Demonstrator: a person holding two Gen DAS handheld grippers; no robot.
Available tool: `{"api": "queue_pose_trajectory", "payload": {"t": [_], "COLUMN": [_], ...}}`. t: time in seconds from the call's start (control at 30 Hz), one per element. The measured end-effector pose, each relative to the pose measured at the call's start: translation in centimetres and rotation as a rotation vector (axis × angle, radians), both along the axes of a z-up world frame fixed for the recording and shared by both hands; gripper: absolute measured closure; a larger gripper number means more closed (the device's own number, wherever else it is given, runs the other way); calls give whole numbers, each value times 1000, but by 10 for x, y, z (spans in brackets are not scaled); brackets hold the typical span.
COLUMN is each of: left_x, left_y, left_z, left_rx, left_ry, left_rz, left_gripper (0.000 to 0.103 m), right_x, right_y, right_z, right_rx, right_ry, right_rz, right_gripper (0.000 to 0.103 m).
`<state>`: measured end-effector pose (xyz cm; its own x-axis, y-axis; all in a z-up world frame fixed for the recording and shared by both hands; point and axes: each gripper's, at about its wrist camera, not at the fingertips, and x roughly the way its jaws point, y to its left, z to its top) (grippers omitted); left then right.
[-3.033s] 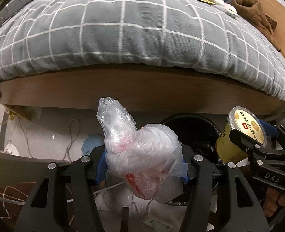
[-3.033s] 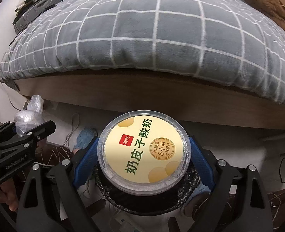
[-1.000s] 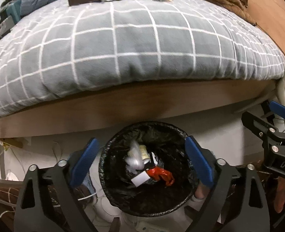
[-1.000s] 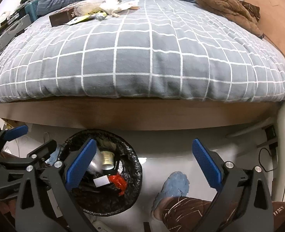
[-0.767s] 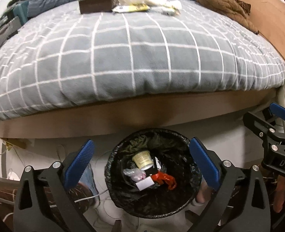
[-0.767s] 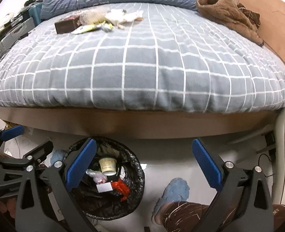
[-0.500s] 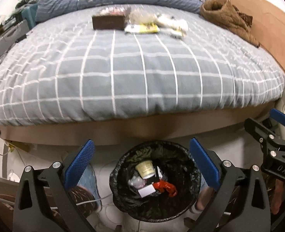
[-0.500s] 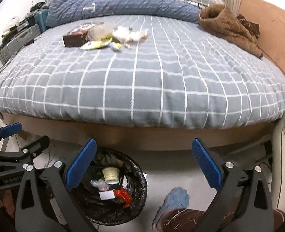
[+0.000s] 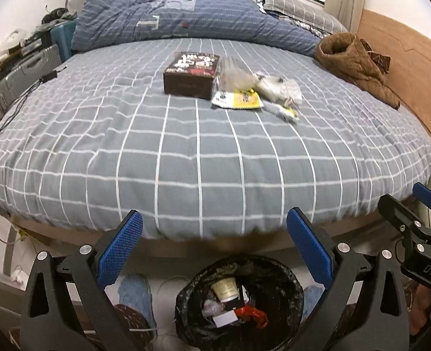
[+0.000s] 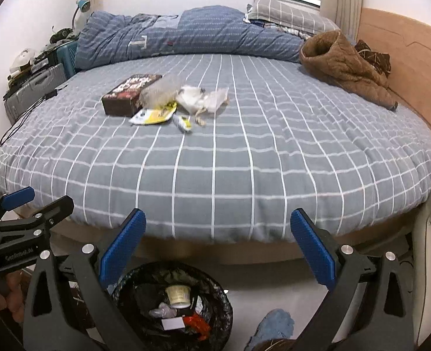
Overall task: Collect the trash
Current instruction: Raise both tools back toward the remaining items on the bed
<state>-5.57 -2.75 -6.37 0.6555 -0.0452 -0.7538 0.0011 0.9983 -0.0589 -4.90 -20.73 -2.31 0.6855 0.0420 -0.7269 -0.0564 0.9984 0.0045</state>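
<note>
brown jacket on bed | blue duvet | suitcase beside bed

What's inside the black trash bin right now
Inside the black-lined trash bin: a pale yogurt cup, a crumpled clear plastic bag, a white card and a red wrapper. Anything beneath them is covered.

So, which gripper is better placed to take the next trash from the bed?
Probably left. Both the left gripper and right gripper are open and empty, but the trash pile lies near the centre of the left view, and clearly left of centre in the right view.
</note>
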Motion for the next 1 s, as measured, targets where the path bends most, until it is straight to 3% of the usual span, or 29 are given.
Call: {"api": "queue_pose_trajectory", "payload": {"t": [1.0], "left_x": [91], "left_y": [23], "left_z": [25], "left_rx": [21], "left_ry": [-65], "left_rz": [17], "left_gripper": [6], "right_x": [94], "right_y": [31], "right_z": [9], "right_rx": [-33], "right_ry": [-40], "right_rz": [51], "right_gripper": [8]}}
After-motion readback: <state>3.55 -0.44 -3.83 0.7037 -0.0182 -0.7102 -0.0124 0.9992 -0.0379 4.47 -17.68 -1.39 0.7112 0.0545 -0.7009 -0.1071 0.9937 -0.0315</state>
